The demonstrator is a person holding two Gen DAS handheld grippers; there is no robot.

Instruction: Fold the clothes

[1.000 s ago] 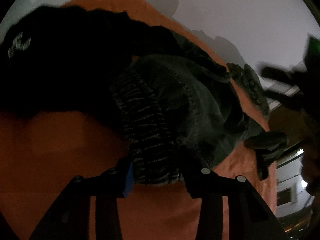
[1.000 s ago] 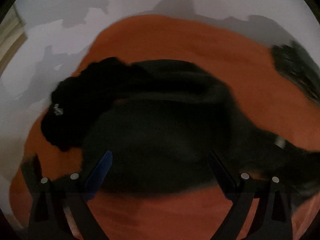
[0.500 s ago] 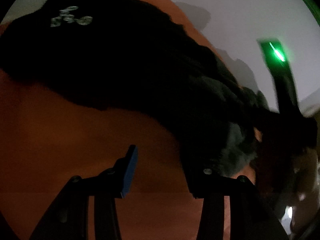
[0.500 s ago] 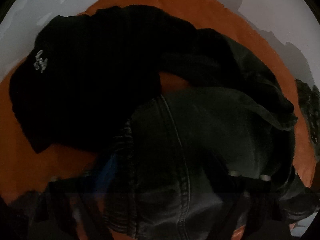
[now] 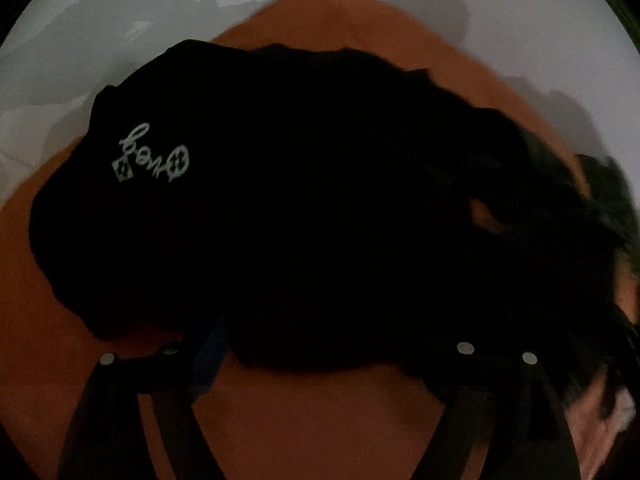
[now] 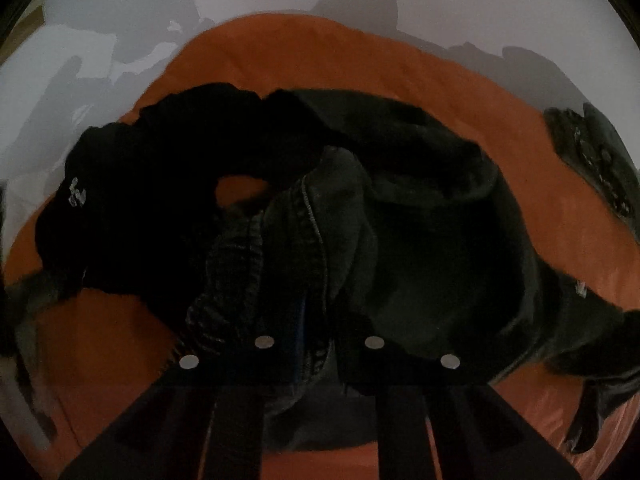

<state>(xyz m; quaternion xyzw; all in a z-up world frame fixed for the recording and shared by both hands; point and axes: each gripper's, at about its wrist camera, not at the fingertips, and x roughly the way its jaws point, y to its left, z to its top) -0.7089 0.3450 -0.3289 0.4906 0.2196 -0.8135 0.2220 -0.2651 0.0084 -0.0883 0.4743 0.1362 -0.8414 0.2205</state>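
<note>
Black top (image 5: 320, 208): soft matte knit, rumpled mound with a pale script logo, spread on the orange cloth (image 5: 52, 320) ahead of you. Your left gripper (image 5: 340, 344) has just been opening and stands apart astride its near hem; earlier it pinched the jeans. Dark jeans (image 6: 304, 240): stitched denim, ribbed elastic waistband. Your right gripper (image 6: 316, 340) has just closed, clamping that waistband.

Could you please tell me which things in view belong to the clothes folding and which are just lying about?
Job:
- black garment with pale script logo
- dark grey denim piece with elastic waistband, pinched by right gripper
- left gripper, open

Lying about:
- orange cloth
- dark patterned item
</note>
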